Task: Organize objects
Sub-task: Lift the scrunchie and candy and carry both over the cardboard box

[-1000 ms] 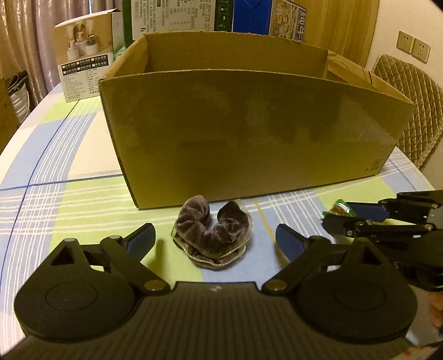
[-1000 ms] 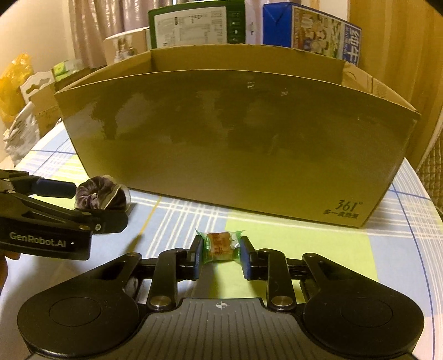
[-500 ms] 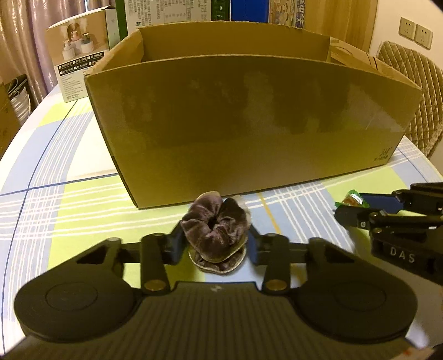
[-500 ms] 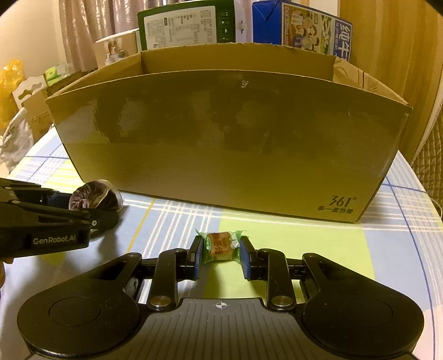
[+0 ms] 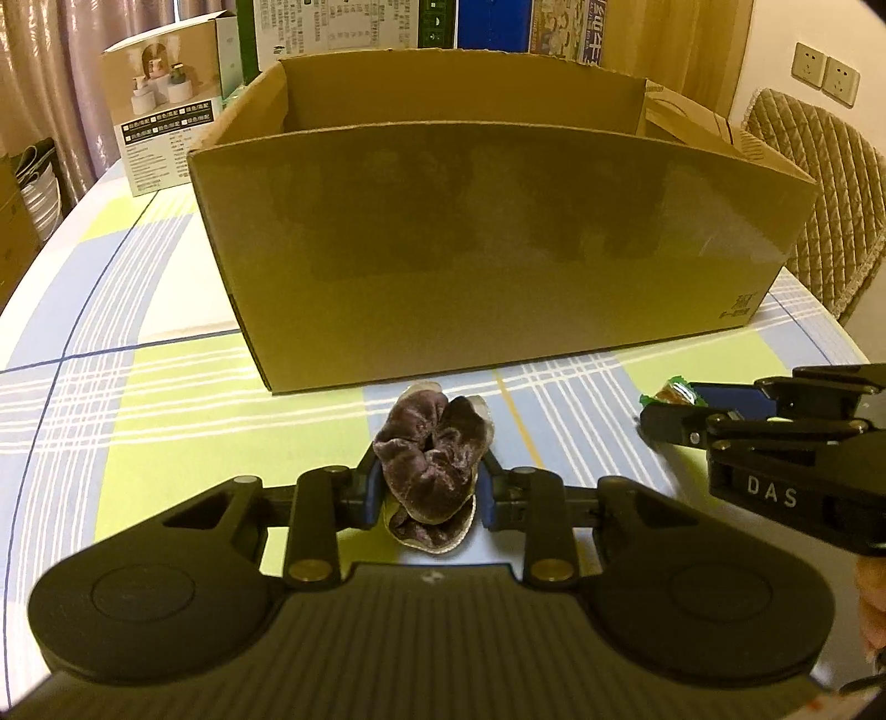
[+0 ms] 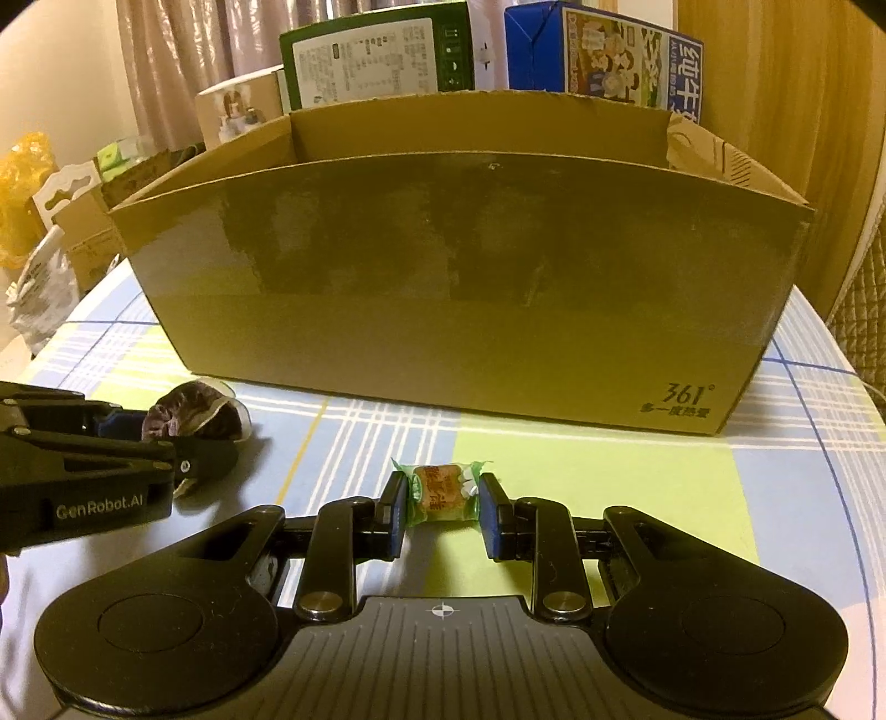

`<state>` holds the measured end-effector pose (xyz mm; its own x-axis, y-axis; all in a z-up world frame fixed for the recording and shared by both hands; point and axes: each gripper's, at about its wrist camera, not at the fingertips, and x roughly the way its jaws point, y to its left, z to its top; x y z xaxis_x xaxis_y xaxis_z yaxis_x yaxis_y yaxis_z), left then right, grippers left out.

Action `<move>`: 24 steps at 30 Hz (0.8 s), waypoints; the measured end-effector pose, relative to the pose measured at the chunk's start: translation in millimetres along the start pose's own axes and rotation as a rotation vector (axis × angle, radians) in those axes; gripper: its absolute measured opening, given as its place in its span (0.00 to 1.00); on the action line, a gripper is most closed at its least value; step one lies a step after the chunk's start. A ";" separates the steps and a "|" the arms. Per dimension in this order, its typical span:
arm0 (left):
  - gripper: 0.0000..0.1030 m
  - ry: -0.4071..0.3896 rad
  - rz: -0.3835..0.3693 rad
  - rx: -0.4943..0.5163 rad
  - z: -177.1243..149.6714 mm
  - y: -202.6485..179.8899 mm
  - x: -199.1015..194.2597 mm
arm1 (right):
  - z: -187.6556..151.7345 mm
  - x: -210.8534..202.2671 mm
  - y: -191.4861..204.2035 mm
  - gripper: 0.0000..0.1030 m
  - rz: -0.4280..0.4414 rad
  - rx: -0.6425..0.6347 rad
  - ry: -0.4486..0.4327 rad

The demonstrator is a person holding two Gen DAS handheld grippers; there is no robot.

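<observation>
Two grippers work side by side in front of a large open brown cardboard box (image 5: 498,243) on a table covered with a green, blue and white checked cloth (image 5: 111,399).

From the left wrist camera, the left gripper (image 5: 429,490) has its jaws closed on a crumpled brown velvet scrunchie (image 5: 429,471), which bulges up between the blue pads; whether its underside touches the table is hard to tell. The box's front wall stands just beyond it. At the right edge the right gripper (image 5: 673,407) comes in from the side, with a small green-wrapped candy (image 5: 673,390) showing at its tip. Behind the box are a white product carton with pictures of pots (image 5: 166,105), a green-edged printed carton (image 5: 332,25) and a blue carton (image 5: 493,25). A quilted beige chair back (image 5: 819,183) stands to the right.

From the right wrist camera, the right gripper (image 6: 440,507) has its jaws pressed against both ends of the candy (image 6: 440,493), holding it just above the checked cloth (image 6: 609,476). The box (image 6: 470,288) carries a "361°" mark on its lower right corner. At the left edge the left gripper (image 6: 183,432) lies low, the scrunchie (image 6: 185,410) in its jaws. The green-edged carton (image 6: 376,55) and the blue carton (image 6: 603,55) rise behind the box.
</observation>
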<state>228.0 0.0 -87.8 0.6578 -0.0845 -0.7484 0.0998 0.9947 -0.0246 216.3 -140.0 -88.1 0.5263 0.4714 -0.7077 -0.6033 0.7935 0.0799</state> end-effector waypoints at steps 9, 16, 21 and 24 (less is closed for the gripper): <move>0.26 -0.011 -0.015 -0.083 -4.6 -9.2 -47.4 | -9.1 -52.5 6.2 0.23 -0.020 0.004 -0.021; 0.26 -0.017 -0.026 -0.118 -16.0 -23.0 -97.0 | -19.3 -108.2 11.5 0.23 -0.027 0.042 -0.037; 0.26 -0.038 -0.027 -0.123 -20.8 -32.8 -129.9 | -19.3 -143.4 14.4 0.23 -0.035 0.047 -0.061; 0.26 -0.051 -0.025 -0.121 -23.1 -37.8 -146.7 | -18.0 -162.0 16.3 0.23 -0.040 0.046 -0.069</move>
<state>110.4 -23.8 7.6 0.6940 -0.1091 -0.7117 0.0276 0.9918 -0.1251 110.5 -210.4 15.1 0.5909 0.4629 -0.6607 -0.5533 0.8285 0.0856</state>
